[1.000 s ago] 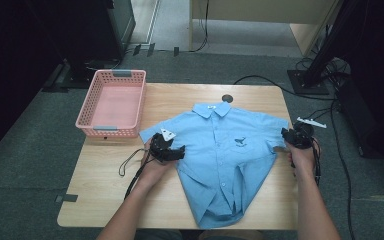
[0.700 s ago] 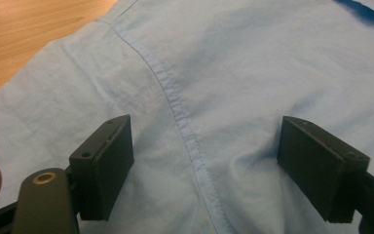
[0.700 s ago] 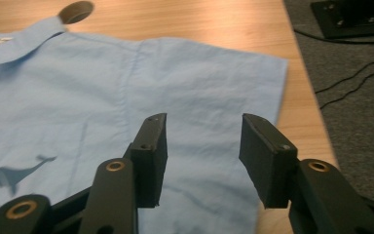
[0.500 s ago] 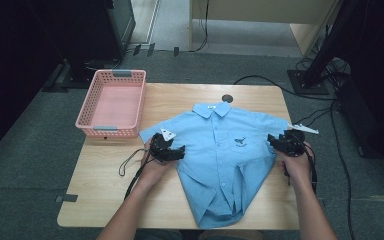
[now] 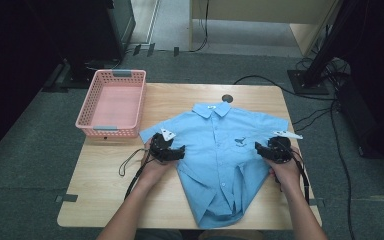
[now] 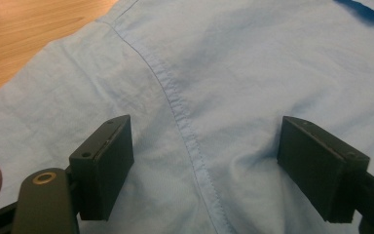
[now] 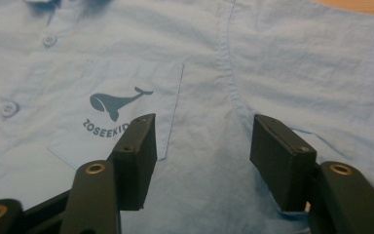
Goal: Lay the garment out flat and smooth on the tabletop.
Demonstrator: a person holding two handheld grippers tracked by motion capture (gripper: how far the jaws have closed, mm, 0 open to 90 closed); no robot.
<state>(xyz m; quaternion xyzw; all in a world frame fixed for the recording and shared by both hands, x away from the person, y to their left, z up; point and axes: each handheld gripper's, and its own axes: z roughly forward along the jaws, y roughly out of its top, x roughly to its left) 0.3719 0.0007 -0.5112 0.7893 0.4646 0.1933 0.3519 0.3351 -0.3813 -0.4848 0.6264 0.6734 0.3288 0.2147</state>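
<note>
Since a second ago, the right gripper (image 5: 266, 150) has been sliding in from the right edge of the shirt (image 5: 220, 165) toward its middle, and its jaws have just been opening with nothing but flat cloth between them; the left gripper (image 5: 172, 150) is sitting where it was.

High view: the shirt is lying face up in the centre of the worktop (image 5: 105, 200), collar toward the top of the frame, hem bunched at the lower centre. A pink basket (image 5: 111, 131) is standing at the upper left, apart from the shirt. Both hands are coming in from the bottom, one gripper at each armpit of the shirt. The step looks like folding: each gripper is lining up on a side of the body, and the next move calls for pinching the cloth at both seams together and carrying the sides inward.

Left gripper view: the jaws are standing wide apart, released, their tips resting on or just over the shirt (image 6: 190, 73). A sleeve seam (image 6: 185, 126) is running between them, and a small ridge of cloth is rising by the right-hand jaw.

Right gripper view: the jaws are parted, gripping nothing, hovering low over the shirt beside the pocket (image 7: 112, 107) with its whale print, the armhole seam (image 7: 233, 92) showing above the gap.
</note>
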